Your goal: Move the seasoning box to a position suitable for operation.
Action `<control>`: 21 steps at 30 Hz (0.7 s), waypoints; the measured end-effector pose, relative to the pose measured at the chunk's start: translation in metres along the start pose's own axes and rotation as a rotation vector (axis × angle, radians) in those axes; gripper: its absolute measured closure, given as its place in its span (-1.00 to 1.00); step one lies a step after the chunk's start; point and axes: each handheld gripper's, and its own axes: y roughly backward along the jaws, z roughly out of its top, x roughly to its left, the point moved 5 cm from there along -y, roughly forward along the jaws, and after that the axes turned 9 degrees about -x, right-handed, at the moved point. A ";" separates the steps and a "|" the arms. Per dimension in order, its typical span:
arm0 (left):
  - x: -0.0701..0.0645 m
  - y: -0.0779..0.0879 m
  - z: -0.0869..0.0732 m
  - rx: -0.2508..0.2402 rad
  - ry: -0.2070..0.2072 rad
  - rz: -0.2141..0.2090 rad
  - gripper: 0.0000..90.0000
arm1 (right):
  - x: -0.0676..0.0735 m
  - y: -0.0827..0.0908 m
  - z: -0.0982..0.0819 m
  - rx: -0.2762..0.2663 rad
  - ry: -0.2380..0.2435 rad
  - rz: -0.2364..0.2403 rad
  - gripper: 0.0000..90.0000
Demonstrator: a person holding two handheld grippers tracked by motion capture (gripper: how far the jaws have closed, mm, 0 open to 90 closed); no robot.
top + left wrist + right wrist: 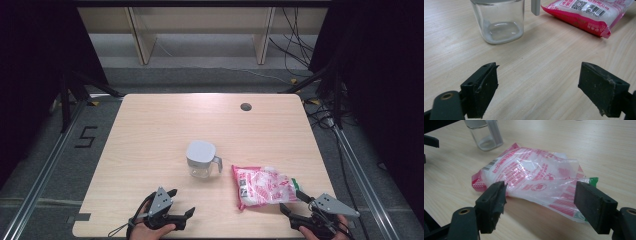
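On the table [150,125], the jar [201,159] stands near the middle with its handle toward three o'clock, and the bag [262,186] lies flat just beside it at about four o'clock, seemingly apart from it. The left gripper [176,202] sits at the table's near edge, at seven o'clock from the jar, and the right gripper [291,202] at five o'clock from the bag, right at its near end. A small round hole [245,106] sits far back, at one o'clock from the jar.
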 end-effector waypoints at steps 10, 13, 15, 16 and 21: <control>0.000 0.000 0.000 0.015 -0.015 0.004 -0.57 | -0.003 -0.001 0.001 -0.008 0.050 -0.002 -0.44; 0.000 -0.001 0.001 0.004 -0.008 -0.005 -0.48 | -0.003 -0.001 0.001 -0.016 0.041 -0.004 -0.44; 0.001 -0.001 0.003 0.001 -0.029 0.003 -0.40 | -0.003 0.000 0.001 -0.006 0.048 0.001 -0.44; 0.001 -0.001 0.003 0.001 -0.029 0.003 -0.36 | -0.003 0.000 0.001 -0.008 0.042 -0.001 -0.44; -0.009 -0.014 0.015 -0.051 -0.018 -0.043 -0.03 | -0.002 0.000 0.001 -0.015 0.033 -0.002 -0.44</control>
